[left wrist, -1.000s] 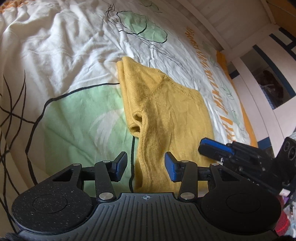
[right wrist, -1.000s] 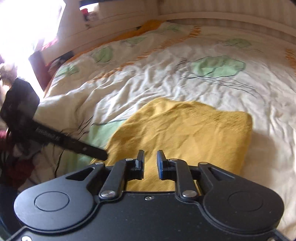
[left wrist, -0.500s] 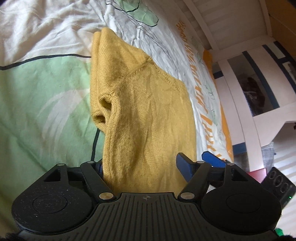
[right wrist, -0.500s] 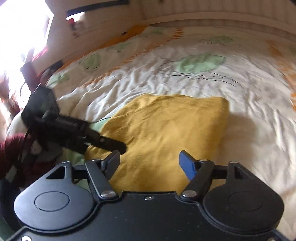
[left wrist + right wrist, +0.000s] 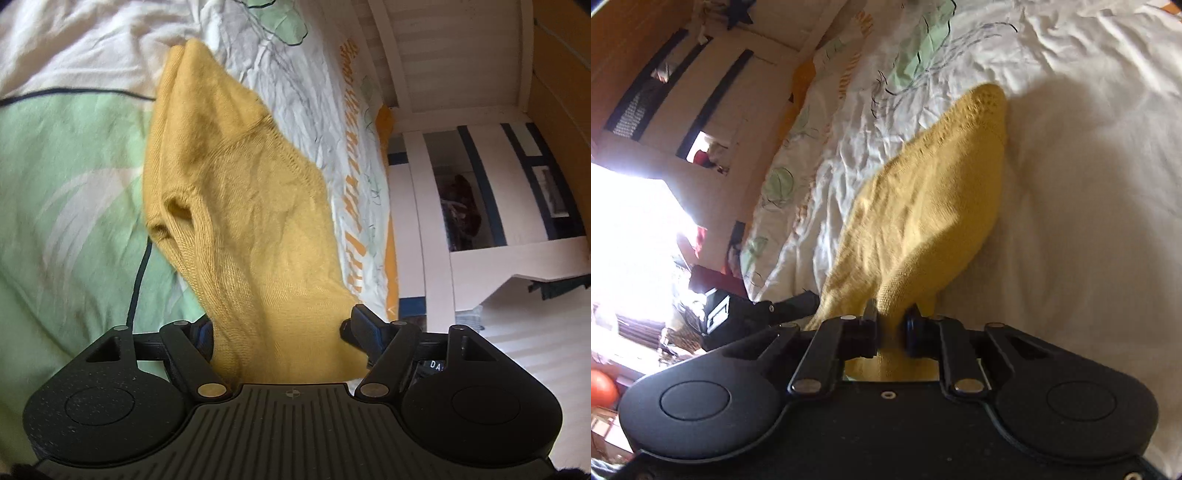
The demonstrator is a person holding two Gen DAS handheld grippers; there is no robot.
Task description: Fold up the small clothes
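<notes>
Mustard-yellow knit sweater (image 5: 243,229) is on the bed's duvet (image 5: 66,192), already folded narrow. Right gripper (image 5: 891,328) jaws are closing on its near edge; left gripper (image 5: 280,332) jaws straddle the hem, wide open. I'd say the final crosswise fold remains.

— How many garments are there on the bed (image 5: 74,184)?

— One. A single yellow knitted sweater (image 5: 251,229), nothing else in cloth to fold.

— And claws?

— Two. The left claw (image 5: 282,338) and the right claw (image 5: 891,326), each with two fingers, so four fingers in all.

— Beds?

— One bed, one printed cover (image 5: 1089,184) over it. On that cover I count at least three green leaf-like shapes from the right side, more are cut off at the edge.

— Anything else to count?

— One orange ball (image 5: 602,387) at the far left, partly cut off.
</notes>
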